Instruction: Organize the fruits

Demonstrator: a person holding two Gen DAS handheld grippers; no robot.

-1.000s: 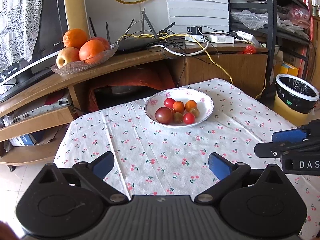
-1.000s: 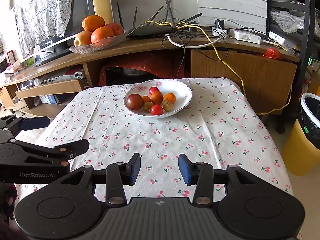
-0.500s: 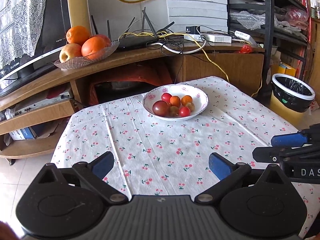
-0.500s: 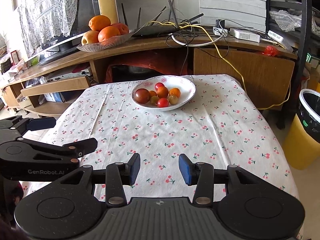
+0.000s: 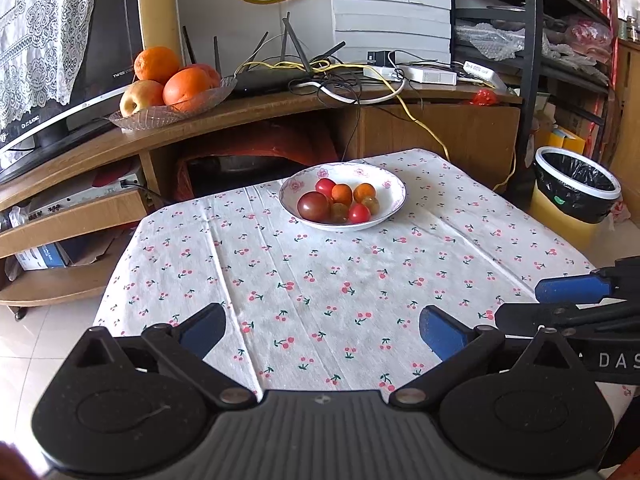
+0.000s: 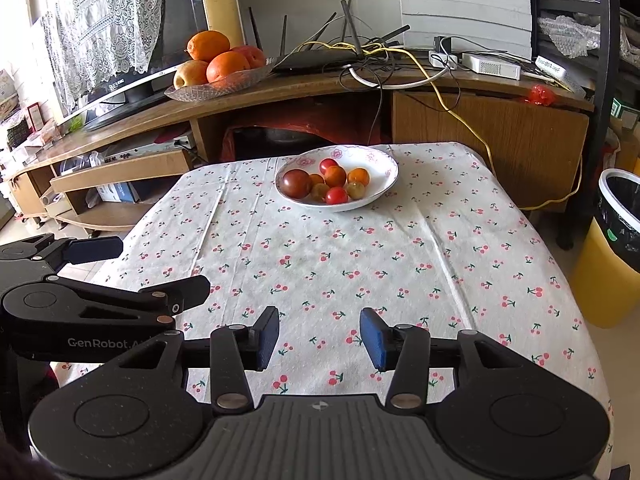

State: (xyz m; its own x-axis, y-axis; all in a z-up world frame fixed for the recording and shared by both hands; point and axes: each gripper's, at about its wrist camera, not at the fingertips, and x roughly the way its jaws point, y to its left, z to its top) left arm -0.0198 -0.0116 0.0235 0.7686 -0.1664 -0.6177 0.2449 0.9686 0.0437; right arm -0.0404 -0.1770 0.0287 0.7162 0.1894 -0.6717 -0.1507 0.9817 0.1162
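Note:
A white floral bowl (image 5: 390, 188) (image 6: 382, 168) sits at the far side of the cherry-print table and holds several small tomatoes, one large dark tomato (image 5: 313, 206) (image 6: 295, 184) among them. A glass dish (image 5: 208, 98) (image 6: 240, 80) with oranges and an apple rests on the wooden stand behind. My left gripper (image 5: 320, 328) hangs open over the near table edge, nothing between its blue pads. My right gripper (image 6: 319, 338) is also open and empty, well short of the bowl. Each gripper shows at the edge of the other's view.
A yellow bin with a black liner (image 5: 576, 188) (image 6: 618, 232) stands on the floor right of the table. The stand behind carries a router, cables and a TV (image 5: 60, 92). Low shelves with boxes lie to the left. The cloth (image 6: 360, 248) between grippers and bowl is bare.
Both grippers have drawn back from the bowl, which now looks smaller and farther away. Their jaws have kept the same opening.

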